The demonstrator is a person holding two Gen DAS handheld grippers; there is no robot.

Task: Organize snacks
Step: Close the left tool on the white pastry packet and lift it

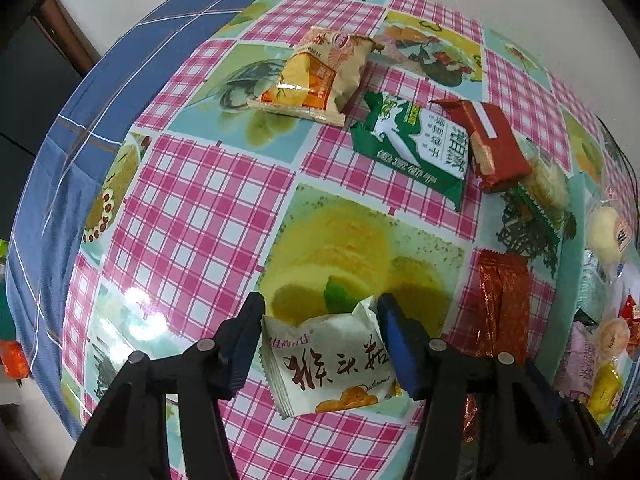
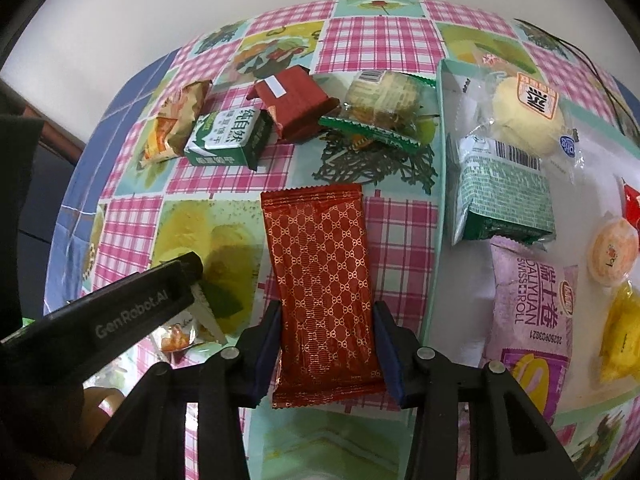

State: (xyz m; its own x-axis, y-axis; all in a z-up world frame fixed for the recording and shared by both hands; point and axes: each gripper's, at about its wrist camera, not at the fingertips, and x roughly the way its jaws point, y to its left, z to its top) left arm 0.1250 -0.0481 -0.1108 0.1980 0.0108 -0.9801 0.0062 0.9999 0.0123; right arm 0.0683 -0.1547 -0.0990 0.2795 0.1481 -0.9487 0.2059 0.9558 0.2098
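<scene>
Snack packets lie scattered on a table (image 1: 192, 184) covered in a pink-check and fruit-print cloth.

In the left wrist view, the left gripper (image 1: 320, 320) has its fingers (image 1: 244, 336) clamped on a white snack packet (image 1: 332, 364) with red brush lettering. The packet sits between the fingers, tilted, its long axis running across from one finger to the other, its crimped edge toward the left finger and one corner poking up by the right finger. It looks lifted just above the cloth, though contact with the table cannot be told for sure.

Ahead of the fingers and well apart lie an orange-and-cream packet (image 1: 316, 76), a green-and-white packet (image 1: 412, 144) and a dark red packet (image 1: 492, 144) touching it.

In the right wrist view, the right gripper (image 2: 328, 328) has its fingers (image 2: 386, 344) set at moderate width, closed against both long sides of a red patterned packet (image 2: 320, 272). The packet's long axis points straight forward along the fingers, its far end well beyond the fingertips.

To the right of those fingers, a white tray (image 2: 440, 184) holds a pale round bun (image 2: 524, 116), a green packet (image 2: 504, 200) and a pink Swiss roll packet (image 2: 532, 320). To the left, the left gripper reaches in from the side.
</scene>
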